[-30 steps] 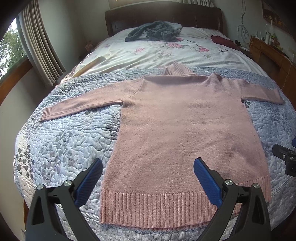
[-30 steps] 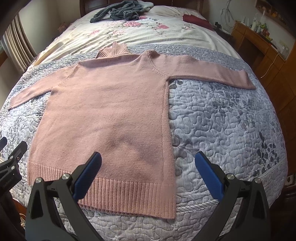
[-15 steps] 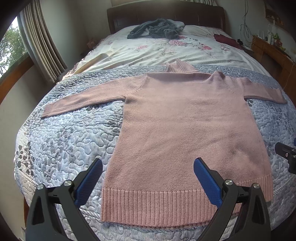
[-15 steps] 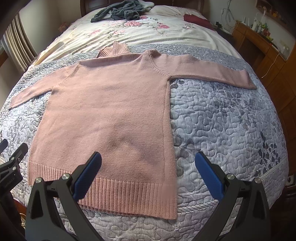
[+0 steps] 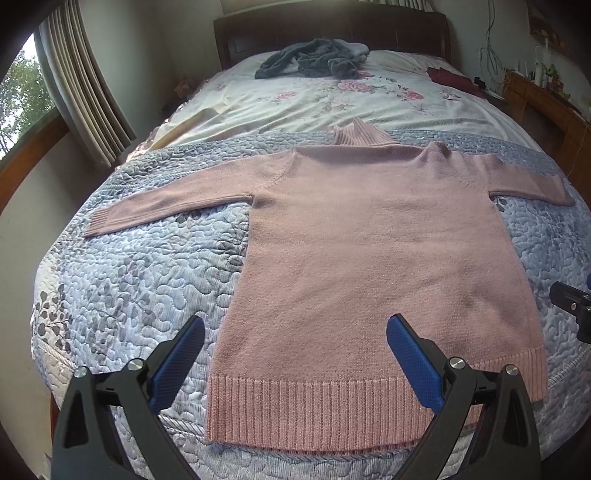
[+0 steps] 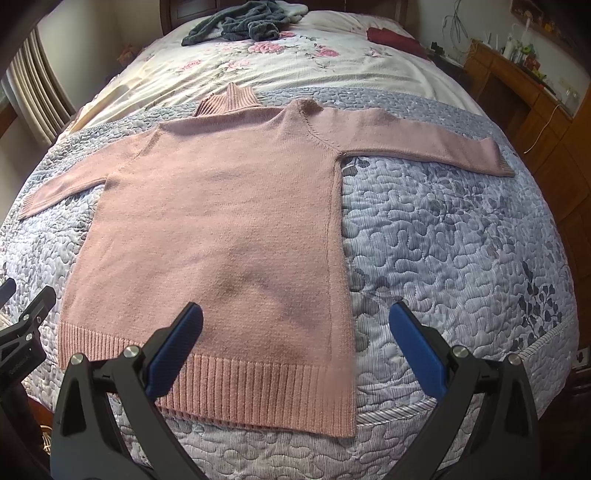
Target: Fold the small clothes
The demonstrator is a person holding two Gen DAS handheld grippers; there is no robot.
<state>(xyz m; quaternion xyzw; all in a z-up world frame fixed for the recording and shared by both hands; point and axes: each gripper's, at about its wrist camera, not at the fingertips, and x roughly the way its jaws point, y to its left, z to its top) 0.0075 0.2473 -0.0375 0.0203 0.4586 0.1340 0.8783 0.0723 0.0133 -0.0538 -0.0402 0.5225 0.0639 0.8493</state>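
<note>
A pink knit sweater lies flat on the quilted blue-grey bedspread, both sleeves spread out sideways, ribbed hem toward me, collar at the far side. My left gripper hovers open above the hem's left half, blue pads wide apart and empty. My right gripper hovers open over the hem's right corner, also empty. The left sleeve cuff and the right sleeve cuff lie flat on the bedspread.
A dark grey garment heap and a maroon cloth lie near the headboard on a floral sheet. A wooden dresser stands right of the bed, curtains and a window to the left.
Both views have shifted slightly; the sweater sits a little farther right in the left wrist view. The sweater lies as before and both grippers stay open.
</note>
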